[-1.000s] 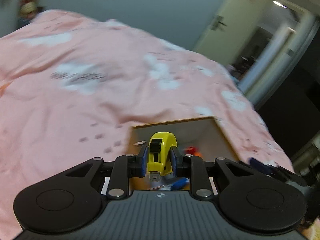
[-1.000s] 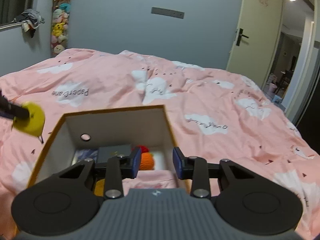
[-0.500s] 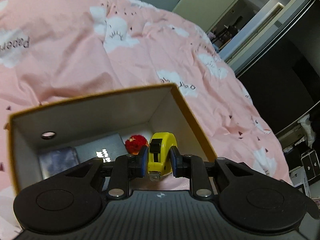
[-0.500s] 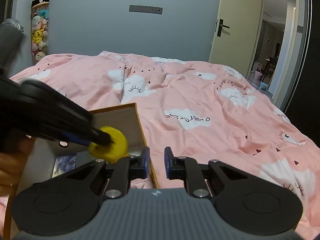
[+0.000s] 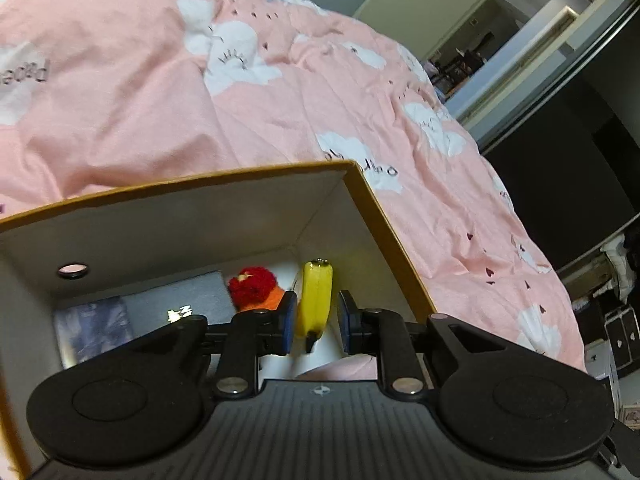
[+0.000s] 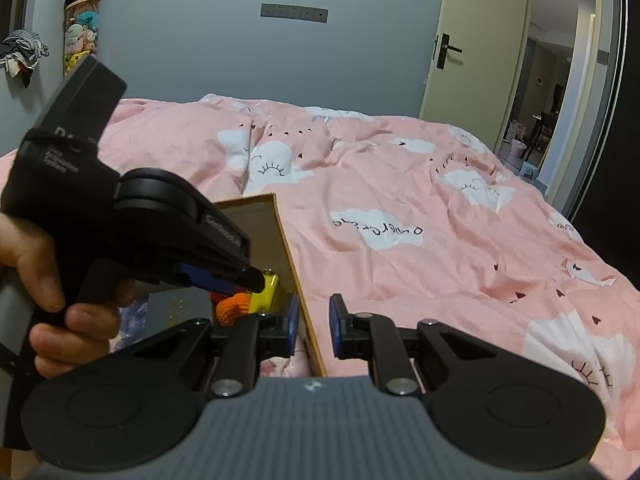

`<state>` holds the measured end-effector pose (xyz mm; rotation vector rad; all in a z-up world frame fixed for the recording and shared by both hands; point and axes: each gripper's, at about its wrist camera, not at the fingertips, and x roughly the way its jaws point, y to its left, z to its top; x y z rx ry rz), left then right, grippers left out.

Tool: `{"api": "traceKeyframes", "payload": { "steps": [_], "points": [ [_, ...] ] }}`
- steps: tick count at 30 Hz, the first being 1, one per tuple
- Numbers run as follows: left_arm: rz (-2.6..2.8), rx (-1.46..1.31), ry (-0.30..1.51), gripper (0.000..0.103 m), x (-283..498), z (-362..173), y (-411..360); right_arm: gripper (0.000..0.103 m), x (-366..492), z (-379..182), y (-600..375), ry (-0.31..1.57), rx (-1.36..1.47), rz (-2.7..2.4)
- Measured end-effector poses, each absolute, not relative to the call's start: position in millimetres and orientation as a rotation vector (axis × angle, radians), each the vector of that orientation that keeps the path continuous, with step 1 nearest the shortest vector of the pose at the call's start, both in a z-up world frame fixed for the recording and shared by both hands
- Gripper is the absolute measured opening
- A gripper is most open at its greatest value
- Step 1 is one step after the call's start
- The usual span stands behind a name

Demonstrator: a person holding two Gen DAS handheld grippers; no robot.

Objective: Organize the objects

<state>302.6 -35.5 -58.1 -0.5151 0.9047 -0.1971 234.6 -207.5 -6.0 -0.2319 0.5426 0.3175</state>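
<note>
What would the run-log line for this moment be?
left gripper: open, tape measure between fingers | right gripper: open, empty | box: holds toy

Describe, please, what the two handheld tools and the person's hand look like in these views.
Both tools, the left tool and the right tool, are matte black with blue finger pads, silver pivot screws, two round discs and a ribbed grey top bearing a small logo. Seen from the right wrist view, the left tool's body carries faint grey lettering. The left hand is bare; no sleeve or cables show.

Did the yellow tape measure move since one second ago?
Yes. The yellow tape measure went from outside the cardboard box down into its right corner, beside the red-orange yarn toy; the left gripper has opened.
</note>
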Motion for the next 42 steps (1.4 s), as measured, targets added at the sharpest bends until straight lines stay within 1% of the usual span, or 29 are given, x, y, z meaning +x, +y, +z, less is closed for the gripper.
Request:
{"api": "traceKeyframes", "payload": {
  "steps": [2,3,6,11,13,14,17,18,20,22,25,26,27,28,29,31,32,35,38,40,42],
  "points": [
    [-0.170,-0.485,0.869,0.030,288.4,-48.5,-33.5,0.019,231.2,-3.4,-206.4,0.532,-0.233,0.327],
    [-0.149,-0.459,0.850,0.030,280.9,-43.2,-34.0,0.023,228.2,-2.4,-205.5,0.529,-0.235,0.333],
    [-0.090,-0.376,0.779,0.031,252.7,-27.1,-33.0,0.029,222.8,1.1,-202.6,0.525,-0.235,0.356],
    [-0.024,-0.265,0.679,0.033,210.0,2.2,-30.6,0.034,207.9,10.3,-198.9,0.544,-0.205,0.419],
    [-0.011,-0.221,0.637,0.035,193.3,14.6,-30.8,0.038,200.3,13.9,-198.1,0.557,-0.189,0.447],
    [-0.006,-0.205,0.617,0.037,184.9,20.2,-30.8,0.043,196.6,15.2,-197.9,0.565,-0.181,0.459],
    [0.010,-0.164,0.573,0.041,161.9,34.8,-29.7,0.047,184.5,18.9,-197.2,0.595,-0.157,0.501],
    [0.017,-0.150,0.565,0.042,154.5,37.9,-28.9,0.050,180.1,20.2,-197.1,0.605,-0.150,0.512],
    [0.028,-0.128,0.546,0.048,140.0,44.4,-28.6,0.053,171.0,23.2,-196.8,0.615,-0.142,0.529],
    [0.044,-0.110,0.526,0.052,124.1,51.2,-27.5,0.054,160.6,26.2,-196.0,0.621,-0.146,0.544],
    [0.089,-0.048,0.490,0.057,99.8,61.5,-28.0,0.058,142.8,30.9,-195.7,0.625,-0.152,0.562],
    [0.103,-0.028,0.471,0.062,91.6,64.2,-28.2,0.060,137.4,32.5,-196.0,0.626,-0.150,0.568],
    [0.120,-0.010,0.453,0.064,82.8,67.3,-28.1,0.064,131.5,34.5,-196.2,0.627,-0.147,0.574],
    [0.134,0.000,0.441,0.068,74.9,69.1,-27.5,0.065,125.9,36.0,-196.0,0.625,-0.144,0.577],
    [0.149,0.007,0.432,0.069,67.7,70.4,-26.8,0.065,119.8,38.1,-196.0,0.622,-0.144,0.579],
    [0.170,0.019,0.431,0.071,55.3,70.1,-24.5,0.066,106.6,41.5,-194.7,0.610,-0.155,0.584],
    [0.176,0.026,0.443,0.071,51.2,68.5,-23.7,0.068,100.1,42.9,-194.5,0.604,-0.161,0.586],
    [0.176,0.036,0.479,0.071,40.2,61.0,-21.5,0.070,81.4,45.6,-194.7,0.586,-0.175,0.584],
    [0.191,0.047,0.506,0.071,31.9,55.6,-22.2,0.078,66.5,45.2,-195.3,0.578,-0.185,0.571],
    [0.189,0.047,0.523,0.072,28.0,52.6,-23.4,0.080,55.2,43.9,-195.6,0.566,-0.201,0.552],
    [0.185,0.040,0.559,0.074,24.7,48.5,-24.1,0.084,45.2,42.8,-194.7,0.549,-0.235,0.549]
  ]
}}
